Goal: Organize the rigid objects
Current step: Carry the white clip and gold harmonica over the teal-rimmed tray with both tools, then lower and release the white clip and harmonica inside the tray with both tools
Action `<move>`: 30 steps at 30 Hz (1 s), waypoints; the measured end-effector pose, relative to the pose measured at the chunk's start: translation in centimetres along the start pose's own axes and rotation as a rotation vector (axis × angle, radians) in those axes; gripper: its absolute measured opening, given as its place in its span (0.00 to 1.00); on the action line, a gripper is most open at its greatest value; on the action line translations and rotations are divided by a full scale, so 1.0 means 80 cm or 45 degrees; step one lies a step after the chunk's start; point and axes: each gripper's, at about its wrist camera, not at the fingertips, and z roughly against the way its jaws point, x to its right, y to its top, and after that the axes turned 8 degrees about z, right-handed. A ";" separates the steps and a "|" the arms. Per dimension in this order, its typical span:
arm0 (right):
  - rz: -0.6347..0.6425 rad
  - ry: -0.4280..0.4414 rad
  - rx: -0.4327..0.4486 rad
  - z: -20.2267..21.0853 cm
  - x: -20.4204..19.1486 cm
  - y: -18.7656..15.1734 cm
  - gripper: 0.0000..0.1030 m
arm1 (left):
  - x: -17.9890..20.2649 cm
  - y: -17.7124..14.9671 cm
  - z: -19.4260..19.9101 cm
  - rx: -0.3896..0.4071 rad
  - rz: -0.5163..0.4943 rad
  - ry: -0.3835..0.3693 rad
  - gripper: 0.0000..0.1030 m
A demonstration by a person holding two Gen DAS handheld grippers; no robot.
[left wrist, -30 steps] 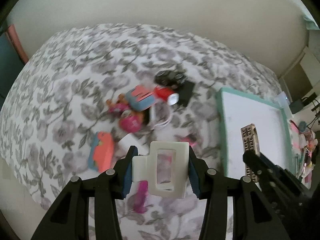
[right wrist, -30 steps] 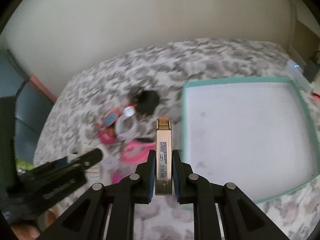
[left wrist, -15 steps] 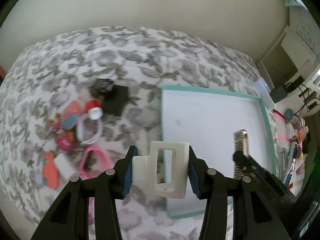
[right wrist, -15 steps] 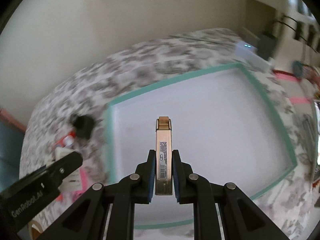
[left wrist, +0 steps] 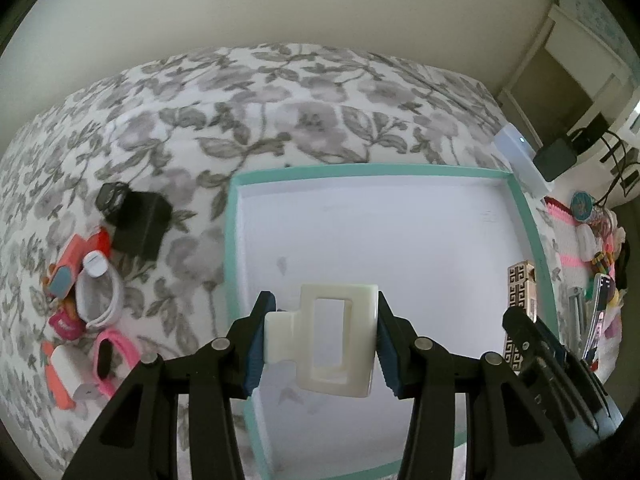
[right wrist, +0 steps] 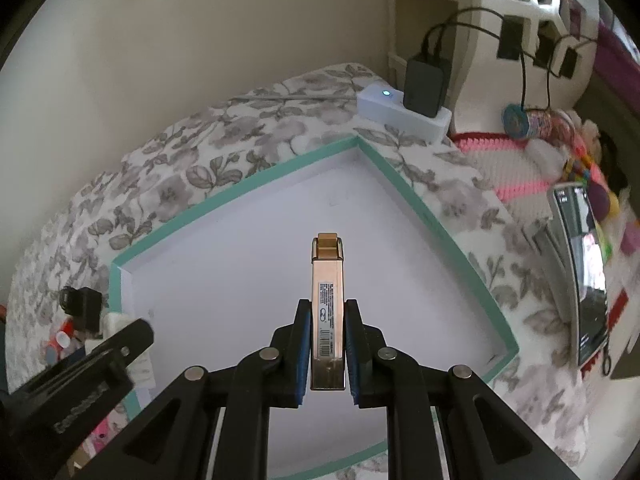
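My left gripper (left wrist: 322, 342) is shut on a cream white rectangular clip (left wrist: 332, 340) and holds it over the near left part of a shallow white tray with a teal rim (left wrist: 230, 240). My right gripper (right wrist: 328, 344) is shut on a slim gold box (right wrist: 328, 304) with a barcode label, above the middle of the same tray (right wrist: 404, 184). The gold box also shows in the left wrist view (left wrist: 522, 292), at the tray's right edge. The left gripper shows at the lower left of the right wrist view (right wrist: 100, 360).
A pile of small things lies left of the tray on the floral bedspread (left wrist: 280, 92): a black box (left wrist: 138, 222), a white band (left wrist: 100, 300), pink (left wrist: 110, 354) and orange (left wrist: 56, 376) pieces. A white hub with a black adapter (right wrist: 404, 108), a phone (right wrist: 582, 272) and colourful clutter lie to the right.
Both grippers have swung to the right, from above the pile of small things to above the tray, each still holding its object. The tray now fills both views.
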 end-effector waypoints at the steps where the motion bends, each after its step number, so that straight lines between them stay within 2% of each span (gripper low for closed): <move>1: 0.010 -0.008 -0.005 -0.002 -0.001 0.000 0.16 | 0.002 0.000 -0.002 0.004 -0.006 -0.002 0.48; 12: 0.031 -0.039 -0.074 -0.021 -0.003 -0.009 0.16 | -0.005 -0.005 -0.014 0.020 0.014 -0.027 0.48; 16: 0.035 -0.036 -0.078 -0.021 -0.003 -0.008 0.16 | -0.007 -0.006 -0.010 0.041 0.019 -0.027 0.59; 25: 0.067 -0.040 -0.084 -0.021 -0.010 -0.009 0.17 | -0.014 -0.003 0.008 0.103 0.022 0.001 0.67; 28: 0.087 -0.043 -0.066 -0.017 -0.014 -0.008 0.17 | -0.017 -0.003 0.011 0.117 0.019 0.017 0.82; 30: 0.097 -0.043 -0.061 -0.015 -0.016 -0.008 0.17 | -0.021 -0.003 0.013 0.117 0.029 0.013 0.82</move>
